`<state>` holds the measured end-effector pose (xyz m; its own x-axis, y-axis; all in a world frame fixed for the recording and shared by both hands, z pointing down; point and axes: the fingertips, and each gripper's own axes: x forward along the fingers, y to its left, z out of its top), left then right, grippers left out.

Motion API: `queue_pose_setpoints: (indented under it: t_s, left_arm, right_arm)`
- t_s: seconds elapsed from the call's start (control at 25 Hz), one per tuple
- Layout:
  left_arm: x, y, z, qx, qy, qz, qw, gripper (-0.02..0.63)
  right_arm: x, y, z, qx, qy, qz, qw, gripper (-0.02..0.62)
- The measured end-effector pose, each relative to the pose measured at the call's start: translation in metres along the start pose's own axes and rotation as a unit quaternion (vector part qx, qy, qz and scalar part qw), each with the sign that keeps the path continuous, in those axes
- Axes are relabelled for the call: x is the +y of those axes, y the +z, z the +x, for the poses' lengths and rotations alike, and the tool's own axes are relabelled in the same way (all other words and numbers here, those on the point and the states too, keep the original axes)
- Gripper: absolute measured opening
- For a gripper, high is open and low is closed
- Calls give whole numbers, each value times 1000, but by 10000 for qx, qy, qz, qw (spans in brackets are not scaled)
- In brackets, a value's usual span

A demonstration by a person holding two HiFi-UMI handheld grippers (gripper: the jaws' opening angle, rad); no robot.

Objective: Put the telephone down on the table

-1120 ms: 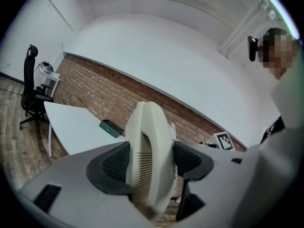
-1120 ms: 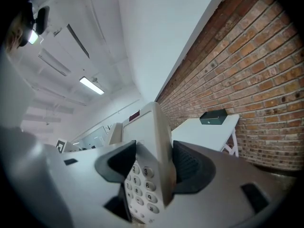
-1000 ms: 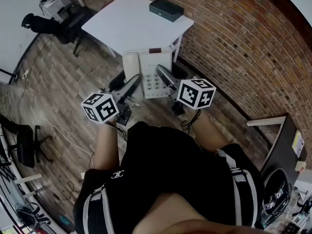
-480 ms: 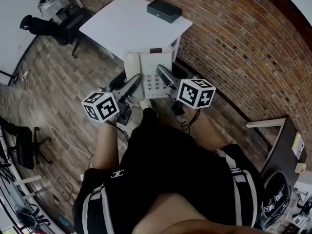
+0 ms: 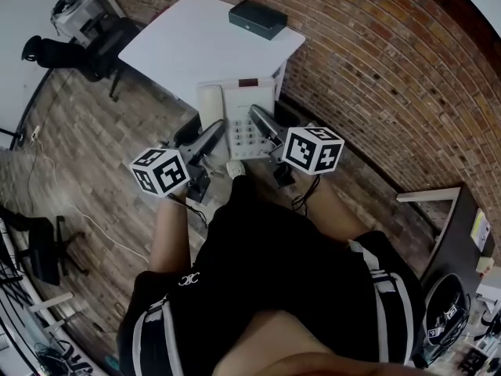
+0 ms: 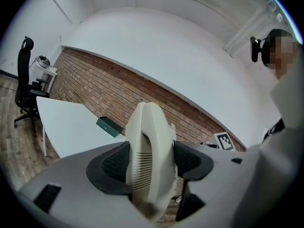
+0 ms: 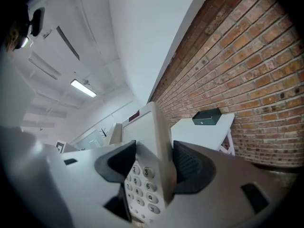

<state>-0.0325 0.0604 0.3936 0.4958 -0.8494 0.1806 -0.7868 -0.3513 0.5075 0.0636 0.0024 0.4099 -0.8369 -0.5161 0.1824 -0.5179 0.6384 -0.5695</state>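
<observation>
Nearest to me, the left hand-held gripper (image 6: 151, 163) has its two black, ribbed pads pressed against the rounded cream plastic handset side of the telephone (image 6: 148, 141), whose earpiece shows fine slots. The jaws are closed as far as the body allows. The right hand-held gripper (image 7: 151, 167) pinches the opposite flat edge the same way, beside the round number keys and a small dark red window. From the head view each gripper carries a cube with black-and-white square markers, and the telephone (image 5: 239, 116) hangs level between them, clear of any surface, over the wood-plank floor (image 5: 94, 147) at the near edge of the worktop (image 5: 196, 45).

Beyond it the worktop is a smooth white slab on thin legs, with a flat dark rectangular box (image 5: 257, 18) near its far corner. A rough red brick wall (image 5: 376, 69) runs along the right, and a black office chair (image 5: 86, 49) stands far left.

Against a second ago, both grips are unchanged. The worktop and box have slid slightly up and left in the head view, and a small pale shape (image 5: 235, 167) now shows below the telephone.
</observation>
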Motion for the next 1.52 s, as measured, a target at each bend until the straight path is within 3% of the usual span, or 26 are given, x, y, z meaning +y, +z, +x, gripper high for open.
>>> queue_pose_setpoints:
  t_s: [0.72, 1.52]
  left_arm:
    - [91, 57, 59, 145, -47, -243, 9996, 290]
    - [228, 137, 158, 730, -252, -389, 9963, 290]
  right_arm:
    - [-38, 40, 106, 200, -201, 189, 9994, 215]
    - [-107, 94, 260, 276, -630, 685, 9953, 215]
